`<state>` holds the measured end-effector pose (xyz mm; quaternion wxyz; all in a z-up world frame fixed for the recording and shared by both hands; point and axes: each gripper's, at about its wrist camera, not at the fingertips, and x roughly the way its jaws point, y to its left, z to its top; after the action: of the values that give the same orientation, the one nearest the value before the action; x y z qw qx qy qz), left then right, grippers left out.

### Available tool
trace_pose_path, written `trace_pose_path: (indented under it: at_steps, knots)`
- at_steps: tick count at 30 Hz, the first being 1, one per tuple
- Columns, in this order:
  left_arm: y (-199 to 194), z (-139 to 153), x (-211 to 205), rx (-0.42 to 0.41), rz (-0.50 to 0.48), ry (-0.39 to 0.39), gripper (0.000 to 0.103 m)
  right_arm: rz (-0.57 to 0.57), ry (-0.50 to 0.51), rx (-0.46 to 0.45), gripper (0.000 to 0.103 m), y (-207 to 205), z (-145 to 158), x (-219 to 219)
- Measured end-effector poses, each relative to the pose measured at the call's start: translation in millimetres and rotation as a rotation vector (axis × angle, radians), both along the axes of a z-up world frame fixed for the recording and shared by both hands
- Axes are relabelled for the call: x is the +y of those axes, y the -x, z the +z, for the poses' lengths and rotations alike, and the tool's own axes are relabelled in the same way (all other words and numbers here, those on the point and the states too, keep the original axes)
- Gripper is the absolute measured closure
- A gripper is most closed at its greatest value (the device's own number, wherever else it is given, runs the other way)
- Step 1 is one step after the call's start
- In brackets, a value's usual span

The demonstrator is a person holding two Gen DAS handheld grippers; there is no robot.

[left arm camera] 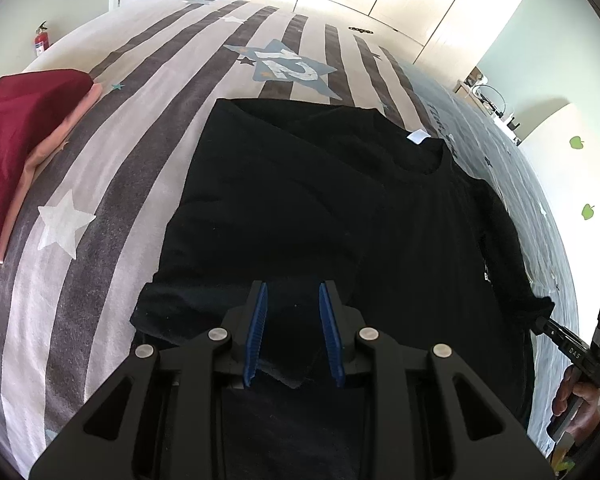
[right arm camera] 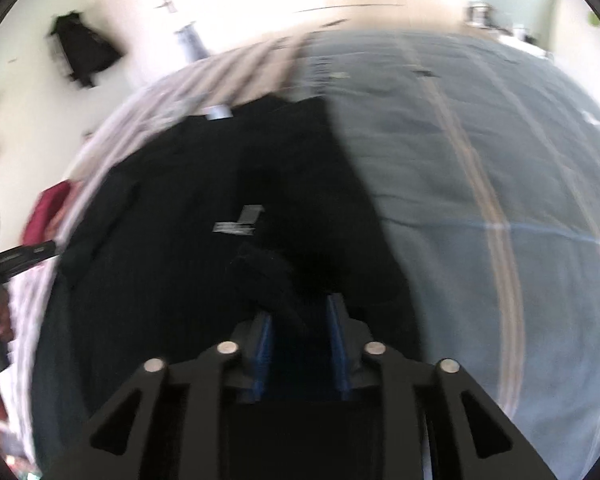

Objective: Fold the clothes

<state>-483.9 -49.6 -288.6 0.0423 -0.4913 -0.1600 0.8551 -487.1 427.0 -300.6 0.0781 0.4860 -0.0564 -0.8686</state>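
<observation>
Black shirt (left arm camera: pixel 300 200) flat on striped bedspread (left arm camera: pixel 112 184); I see left gripper (left arm camera: pixel 294 334) spread, right gripper (right arm camera: pixel 302 340) pinching its sleeve.

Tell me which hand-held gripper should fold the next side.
Right, probably. The right hand-held gripper has black shirt fabric bunched between its fingers; the left hand-held gripper stands open over the hem.

My gripper pads (left arm camera: pixel 260 332): blue
Shirt (left arm camera: pixel 320 208): black, white neck label
Bedcover (left arm camera: pixel 148 92): grey and white stripes, white stars
Folded stack (left arm camera: pixel 16 140): maroon over pink
</observation>
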Motion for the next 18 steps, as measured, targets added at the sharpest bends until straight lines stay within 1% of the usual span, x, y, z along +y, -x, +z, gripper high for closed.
trace_pose_path:
  at_steps: [1, 2, 3, 5, 7, 10, 12, 14, 15, 18]
  knots:
    - [0.1, -0.1, 0.0, -0.001, 0.001, 0.000, 0.079, -0.012, -0.022, 0.007, 0.075, -3.2, 1.4, 5.4]
    - [0.2, -0.6, 0.1, -0.004, 0.003, -0.001, 0.079, -0.024, -0.043, 0.014, 0.072, -6.5, 2.9, 10.8]
    - [0.7, -1.3, 0.5, -0.006, 0.004, -0.001, 0.079, -0.033, -0.069, 0.021, 0.057, -9.6, 4.2, 14.0]
    - [2.4, -2.7, 1.8, -0.009, 0.006, -0.003, 0.079, -0.045, -0.126, 0.036, 0.041, -15.6, 7.0, 17.9]
    - [3.9, -3.8, 4.4, -0.014, 0.005, -0.006, 0.079, -0.047, -0.170, 0.039, 0.041, -20.5, 6.0, 20.1]
    - [5.4, -4.8, 9.9, -0.017, -0.005, -0.005, 0.079, -0.015, -0.202, 0.008, 0.041, -23.9, -7.7, 15.5]
    - [5.4, -4.4, 12.6, -0.018, -0.013, -0.003, 0.079, -0.001, -0.260, 0.003, 0.041, -21.8, -18.0, 8.6]
    - [5.9, -4.4, 14.1, -0.018, -0.021, -0.003, 0.079, 0.000, -0.276, 0.008, 0.041, -19.7, -25.7, 7.0]
    - [6.1, -4.5, 14.1, -0.017, -0.024, -0.003, 0.079, -0.003, -0.268, 0.006, 0.042, -18.2, -28.6, 7.2]
    - [5.4, -5.8, 12.6, -0.023, -0.016, -0.008, 0.079, -0.030, -0.200, -0.006, 0.043, -18.1, -28.9, 16.1]
